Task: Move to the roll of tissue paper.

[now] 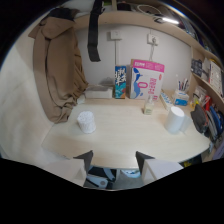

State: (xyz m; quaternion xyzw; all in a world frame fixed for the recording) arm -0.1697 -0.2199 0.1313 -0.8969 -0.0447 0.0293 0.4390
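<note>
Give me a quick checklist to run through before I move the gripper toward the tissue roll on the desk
1. Target in view: ok. The roll of tissue paper stands upright on the desk, beyond the fingers toward the right.
2. Gripper free: ok. The fingers are open with nothing between them.
3. Path over the desk: ok. Bare desktop lies between the fingers and the roll.
4. Nearby obstacles: cannot tell. Dark items sit close beside the roll; the gap is unclear.
5. Look-alike: ok. The white cup stands far left of the roll, so it is easy to tell apart.
</note>
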